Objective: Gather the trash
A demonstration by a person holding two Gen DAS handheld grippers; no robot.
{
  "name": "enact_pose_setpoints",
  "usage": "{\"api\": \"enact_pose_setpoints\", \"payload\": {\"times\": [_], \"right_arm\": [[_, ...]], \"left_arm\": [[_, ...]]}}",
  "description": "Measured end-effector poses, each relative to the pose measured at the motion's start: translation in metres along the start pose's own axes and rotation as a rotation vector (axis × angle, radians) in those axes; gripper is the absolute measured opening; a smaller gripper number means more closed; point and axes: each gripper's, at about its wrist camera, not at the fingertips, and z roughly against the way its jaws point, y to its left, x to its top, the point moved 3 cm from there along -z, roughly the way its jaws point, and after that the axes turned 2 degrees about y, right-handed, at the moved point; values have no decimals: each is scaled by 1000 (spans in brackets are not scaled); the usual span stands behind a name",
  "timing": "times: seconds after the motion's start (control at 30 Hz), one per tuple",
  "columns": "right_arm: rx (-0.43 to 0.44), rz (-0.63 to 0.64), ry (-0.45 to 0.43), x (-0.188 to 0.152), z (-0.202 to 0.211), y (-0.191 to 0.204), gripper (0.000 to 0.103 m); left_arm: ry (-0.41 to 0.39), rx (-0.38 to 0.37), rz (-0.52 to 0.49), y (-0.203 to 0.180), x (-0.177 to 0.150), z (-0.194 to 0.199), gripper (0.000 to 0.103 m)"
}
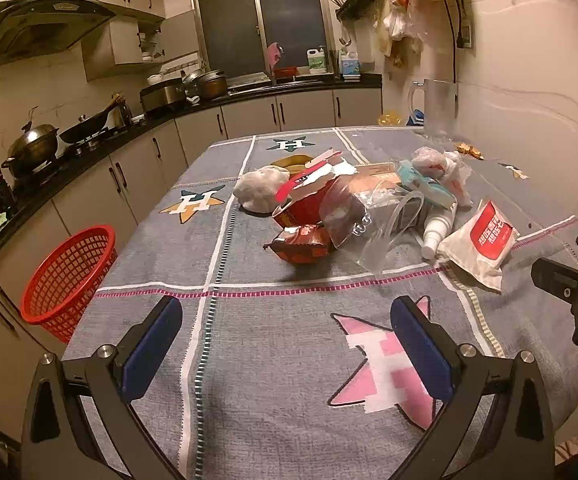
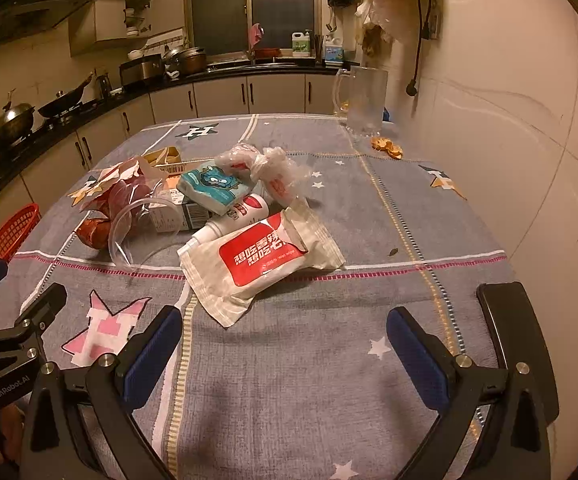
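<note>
A heap of trash lies mid-table: a white and red pouch (image 2: 257,264) (image 1: 485,240), a white bottle (image 2: 233,220) (image 1: 437,232), a teal tissue pack (image 2: 213,186), crumpled clear plastic (image 2: 273,172), a clear cup (image 1: 373,224), an orange snack wrapper (image 1: 301,242) and a grey wad (image 1: 259,190). My left gripper (image 1: 285,348) is open and empty, above the cloth in front of the heap. My right gripper (image 2: 285,356) is open and empty, just short of the pouch. The red basket (image 1: 69,276) stands off the table's left edge.
A glass pitcher (image 2: 363,100) and orange peel (image 2: 387,146) sit at the table's far right by the wall. Kitchen counters with a wok and pots (image 1: 33,148) run along the left and back. A dark chair back (image 2: 517,340) is at the near right.
</note>
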Motion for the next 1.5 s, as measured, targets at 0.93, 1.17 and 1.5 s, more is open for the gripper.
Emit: {"api": "enact_pose_setpoints", "payload": {"times": [0.93,1.17,1.5], "right_arm": [[23,1,41,-4,-7,3,103],[41,-15,45,-4,-8,-1,103],[108,-61,48,5,-13,-14,103]], "left_arm": [[6,-2,-7,-2,-2,2,103],[20,-15,0,-1,-1,0,103],[81,-63,44,7,23,-18,103]]}}
